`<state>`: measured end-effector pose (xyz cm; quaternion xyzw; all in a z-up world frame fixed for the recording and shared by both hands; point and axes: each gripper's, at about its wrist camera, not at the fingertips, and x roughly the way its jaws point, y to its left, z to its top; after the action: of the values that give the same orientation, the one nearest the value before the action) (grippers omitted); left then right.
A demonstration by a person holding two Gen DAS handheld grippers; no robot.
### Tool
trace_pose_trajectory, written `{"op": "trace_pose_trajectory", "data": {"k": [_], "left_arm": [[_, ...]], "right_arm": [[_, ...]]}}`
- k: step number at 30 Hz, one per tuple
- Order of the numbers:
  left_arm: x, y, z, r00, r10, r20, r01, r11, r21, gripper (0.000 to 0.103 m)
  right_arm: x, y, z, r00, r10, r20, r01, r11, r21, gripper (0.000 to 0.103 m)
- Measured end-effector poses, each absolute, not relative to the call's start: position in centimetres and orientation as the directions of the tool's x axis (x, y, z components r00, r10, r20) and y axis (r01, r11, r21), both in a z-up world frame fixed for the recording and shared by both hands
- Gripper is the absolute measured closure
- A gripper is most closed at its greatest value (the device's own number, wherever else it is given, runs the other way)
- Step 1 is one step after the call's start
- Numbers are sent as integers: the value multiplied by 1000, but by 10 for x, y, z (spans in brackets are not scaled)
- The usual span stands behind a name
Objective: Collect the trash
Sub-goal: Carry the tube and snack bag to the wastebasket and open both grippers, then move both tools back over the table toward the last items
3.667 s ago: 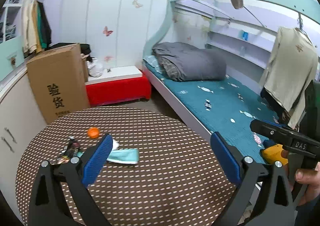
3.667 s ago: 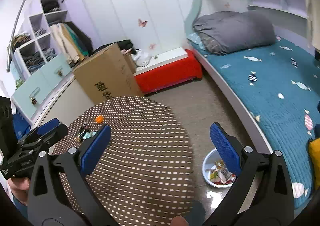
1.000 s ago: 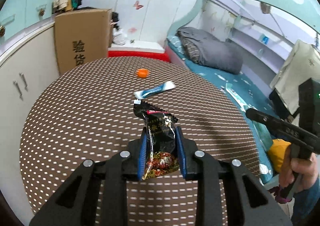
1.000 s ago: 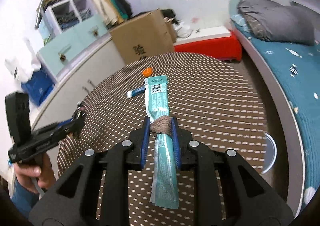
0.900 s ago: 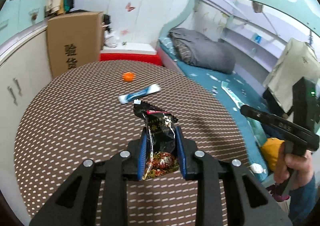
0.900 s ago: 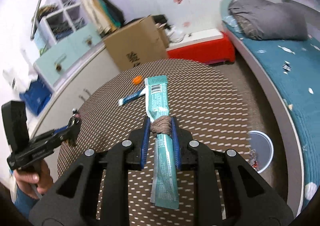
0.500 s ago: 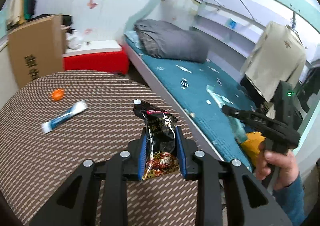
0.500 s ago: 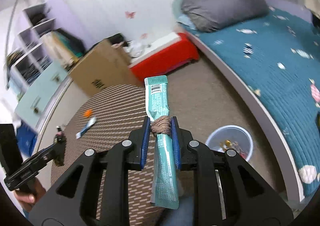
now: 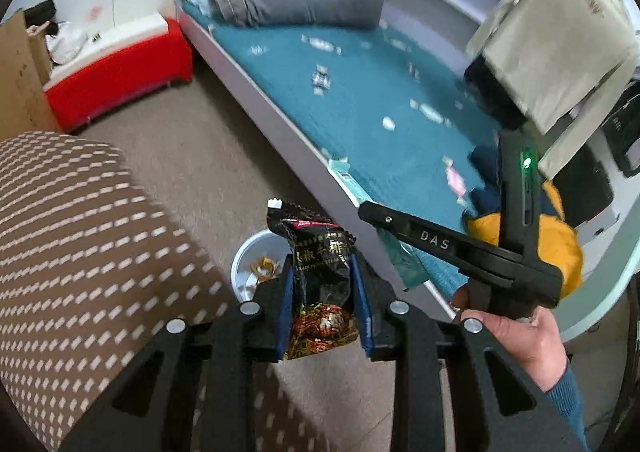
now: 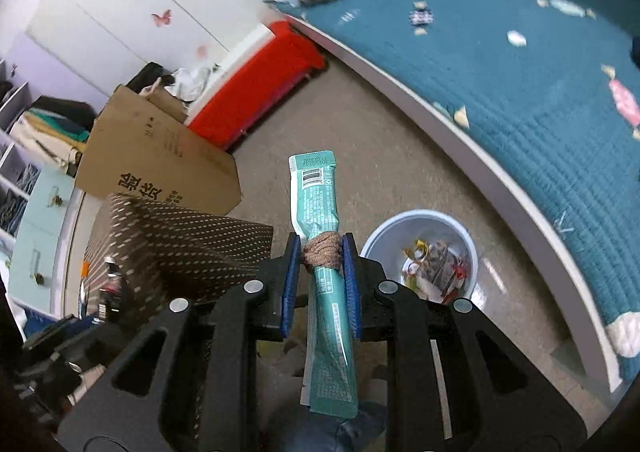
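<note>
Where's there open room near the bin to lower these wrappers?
The bare floor between the red bench, the cardboard box and the bed edge is free. The bin still has open space inside above its litter. It is tight between the table and the bin, where both claws crowd together.

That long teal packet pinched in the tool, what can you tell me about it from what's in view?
The teal packet is a long, narrow sachet of glossy plastic film with white print and a barcode near its flat sealed top end. A brownish knotted band wraps its middle, and there the right gripper clamps it between blue-padded jaws. It stands roughly upright in the grip, both ends sticking out free, in the air above the floor, with the bin of wrappers just beside it. Nothing else touches it.
</note>
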<state>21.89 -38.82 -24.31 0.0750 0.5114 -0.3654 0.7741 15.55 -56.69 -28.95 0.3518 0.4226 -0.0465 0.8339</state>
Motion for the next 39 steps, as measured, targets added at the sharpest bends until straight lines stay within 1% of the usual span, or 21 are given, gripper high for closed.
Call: {"op": "trace_pose_trajectory", "data": {"k": [2,3,5,7,8,9,10,11,13,17,18,26,30,34,39], "left_arm": [[227,-401,-254,190,-468,-863,645,722,-249,77],[229,-409,-256,207,-448,-870,661,719,-213,76],[237,-421,-264,169,-436,-884,670,708,-221,76],[246,-430,-272,143,-405,-903,669,712,-213,71],[251,-434,-273,133,-389,-911,671,712,-207,55],[254,-438,-274,116,-377,-919,674,709,-206,47],[256,-440,-274,141,-353,-925,676,717,-171,32],[257,-441,-270,163,-349,-923,684,714,-150,20],[258,-437,-260,212,-361,-908,692,712,-122,11],[262,-425,-246,240,-390,-889,677,723,-134,11],[261,-419,-239,258,-409,-875,667,731,-145,11],[236,-359,-194,371,-494,-786,649,744,-160,10],[221,-327,-175,417,-518,-747,648,746,-156,9],[210,-284,-153,472,-534,-701,639,756,-145,9],[209,-229,-138,520,-539,-663,605,780,-160,8]], "right_arm": [[161,-570,-300,625,231,-746,385,740,551,82],[164,-571,-305,618,238,-749,387,738,553,82],[170,-573,-313,603,251,-757,393,732,556,81],[174,-576,-318,595,263,-759,399,723,563,78],[174,-580,-321,592,264,-761,410,715,567,72],[174,-583,-322,593,267,-760,420,703,575,52],[174,-589,-323,594,253,-764,446,686,575,36],[172,-595,-323,601,247,-760,460,672,581,32],[169,-603,-320,617,246,-748,468,650,599,23],[154,-607,-297,638,196,-744,469,668,578,11],[149,-608,-292,646,180,-742,469,674,571,7],[121,-570,-244,680,92,-728,458,721,519,6],[115,-540,-212,709,66,-702,430,749,504,6],[118,-497,-176,733,54,-678,373,802,467,6],[129,-441,-145,746,69,-663,286,865,412,6]]}}
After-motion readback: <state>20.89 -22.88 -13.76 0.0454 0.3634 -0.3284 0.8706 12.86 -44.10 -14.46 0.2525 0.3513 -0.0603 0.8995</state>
